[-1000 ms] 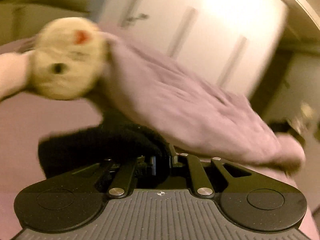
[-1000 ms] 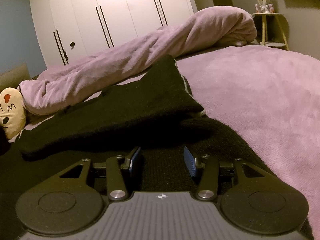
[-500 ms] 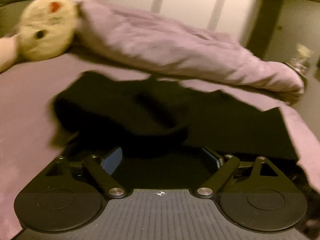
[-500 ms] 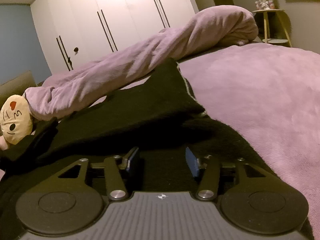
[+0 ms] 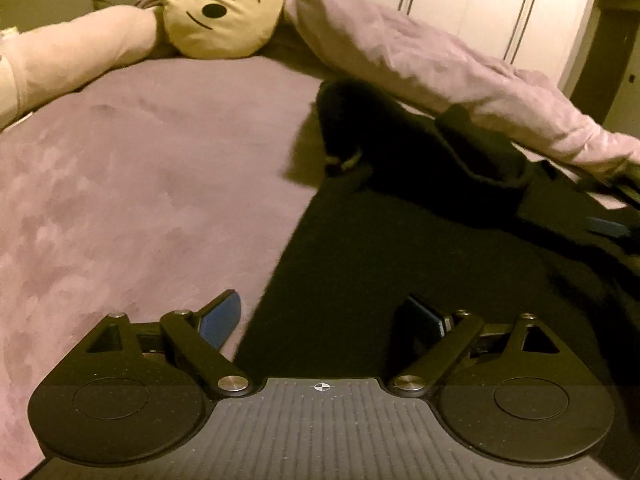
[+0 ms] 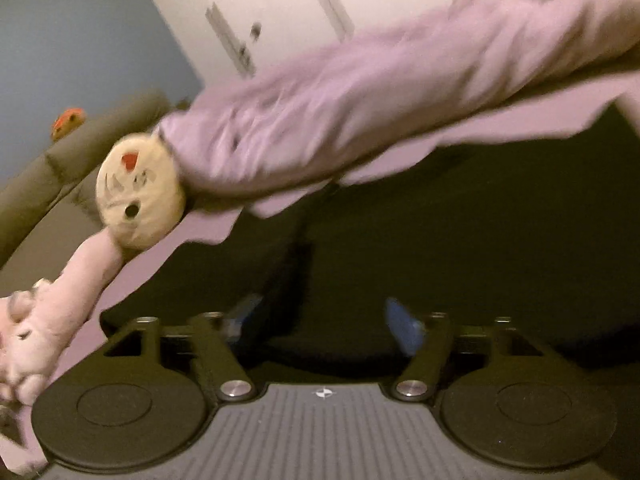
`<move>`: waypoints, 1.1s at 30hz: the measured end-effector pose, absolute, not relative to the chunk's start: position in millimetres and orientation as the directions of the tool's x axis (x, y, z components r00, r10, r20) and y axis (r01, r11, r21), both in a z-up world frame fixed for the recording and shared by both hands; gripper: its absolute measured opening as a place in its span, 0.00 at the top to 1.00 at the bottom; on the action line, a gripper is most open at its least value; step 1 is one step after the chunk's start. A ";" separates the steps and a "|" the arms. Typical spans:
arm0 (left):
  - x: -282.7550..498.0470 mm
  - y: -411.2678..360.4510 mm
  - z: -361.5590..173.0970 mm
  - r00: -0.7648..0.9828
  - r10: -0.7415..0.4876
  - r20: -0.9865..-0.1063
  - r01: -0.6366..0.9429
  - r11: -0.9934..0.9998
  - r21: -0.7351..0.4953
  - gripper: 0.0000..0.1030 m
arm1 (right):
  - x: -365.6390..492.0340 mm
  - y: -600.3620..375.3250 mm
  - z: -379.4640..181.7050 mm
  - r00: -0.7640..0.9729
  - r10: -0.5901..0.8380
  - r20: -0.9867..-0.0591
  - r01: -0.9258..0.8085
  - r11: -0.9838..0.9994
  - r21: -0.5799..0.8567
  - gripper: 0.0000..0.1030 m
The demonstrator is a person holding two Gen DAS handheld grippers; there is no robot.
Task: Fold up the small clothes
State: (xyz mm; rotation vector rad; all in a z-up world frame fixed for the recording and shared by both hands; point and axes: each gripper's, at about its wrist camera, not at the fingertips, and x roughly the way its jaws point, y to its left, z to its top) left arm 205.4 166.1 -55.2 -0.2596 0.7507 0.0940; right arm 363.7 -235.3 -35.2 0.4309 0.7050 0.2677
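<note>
A black knitted garment (image 5: 420, 236) lies spread on the purple bed cover (image 5: 140, 184), with a sleeve folded over near its far side. My left gripper (image 5: 324, 320) is open and empty, low over the garment's near left edge. My right gripper (image 6: 324, 322) is open and empty above the same black garment (image 6: 460, 248); this view is tilted and blurred. One blue pad of the right gripper (image 5: 608, 227) shows at the far right of the left wrist view.
A rolled purple blanket (image 5: 420, 60) lies along the far side of the bed. A round cream cat-face pillow (image 5: 224, 8) with a pale pink plush arm (image 5: 76, 56) sits at the head. White wardrobe doors (image 5: 480, 8) stand behind.
My left gripper let go of the garment, opened wide and came down at its left edge. My right gripper opened wider and swung, so its view now tilts and blurs.
</note>
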 end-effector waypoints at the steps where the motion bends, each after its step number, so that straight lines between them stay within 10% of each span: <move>1: 203.5 167.7 -56.0 0.733 -0.015 -0.680 -0.171 0.964 -0.206 0.10 | 382.7 -223.8 -39.9 0.719 0.389 -0.577 -0.081 0.870 0.486 0.20; 5: 201.0 165.7 -58.3 0.745 -0.015 -0.667 -0.153 0.969 -0.194 0.10 | 439.8 -191.7 -51.8 0.695 0.407 -0.593 -0.018 0.834 0.551 0.22; 8: 203.4 164.7 -55.2 0.738 -0.009 -0.675 -0.159 0.969 -0.188 0.10 | 457.5 -176.8 -56.1 0.692 0.409 -0.595 -0.010 0.830 0.558 0.88; 20: 322.5 161.9 -32.7 0.713 0.024 -0.700 -0.212 0.960 -0.183 0.19 | 354.5 -225.7 14.6 0.954 0.016 -0.298 0.041 0.982 0.183 0.87; 29: 335.6 139.7 -53.0 0.678 0.051 -0.734 -0.210 0.969 -0.126 0.23 | 354.5 -333.5 -60.6 0.841 0.084 -0.535 0.243 0.825 0.511 0.70; 33: 341.0 140.9 -50.8 0.670 0.061 -0.740 -0.244 0.959 -0.142 0.28 | 371.2 -335.4 -62.6 0.833 0.102 -0.544 0.244 0.814 0.527 0.92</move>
